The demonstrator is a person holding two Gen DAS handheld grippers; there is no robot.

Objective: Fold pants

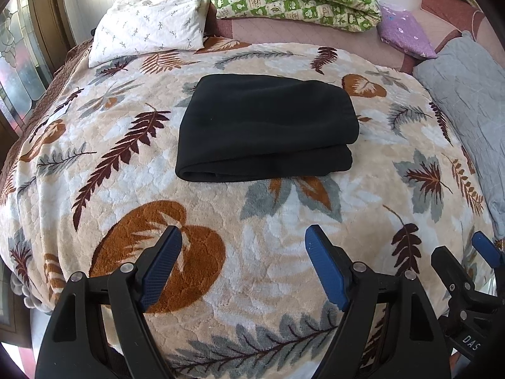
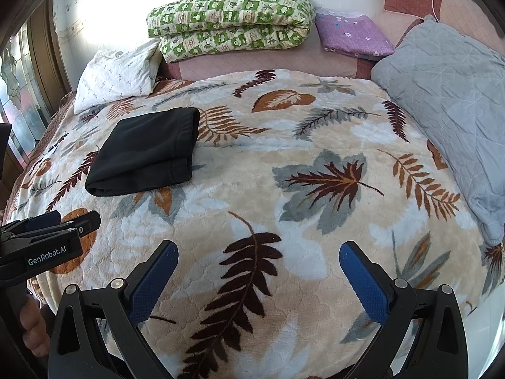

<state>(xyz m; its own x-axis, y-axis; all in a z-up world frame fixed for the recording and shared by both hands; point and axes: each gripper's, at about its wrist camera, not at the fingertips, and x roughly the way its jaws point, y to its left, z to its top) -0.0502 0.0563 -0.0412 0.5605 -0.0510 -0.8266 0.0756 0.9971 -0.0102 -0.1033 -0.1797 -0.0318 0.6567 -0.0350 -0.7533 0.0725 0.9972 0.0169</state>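
Folding looks finished: your black fleece pants (image 1: 266, 129) sit squared on the leaf-print blanket (image 1: 284, 237); left tool (image 1: 243, 263) and right tool (image 2: 258, 279) gape empty, so just withdraw.

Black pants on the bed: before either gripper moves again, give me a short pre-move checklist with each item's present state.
1. Black pants folded into a compact stack on the leaf-print blanket: ok.
2. Left gripper open, holding nothing: ok.
3. Right gripper open, holding nothing: ok.
4. Both grippers apart from the pants: ok.
5. Nothing lying on the pants: ok.
6. Layers squared at the edges: not ok, the lower layer sticks out along the near edge.
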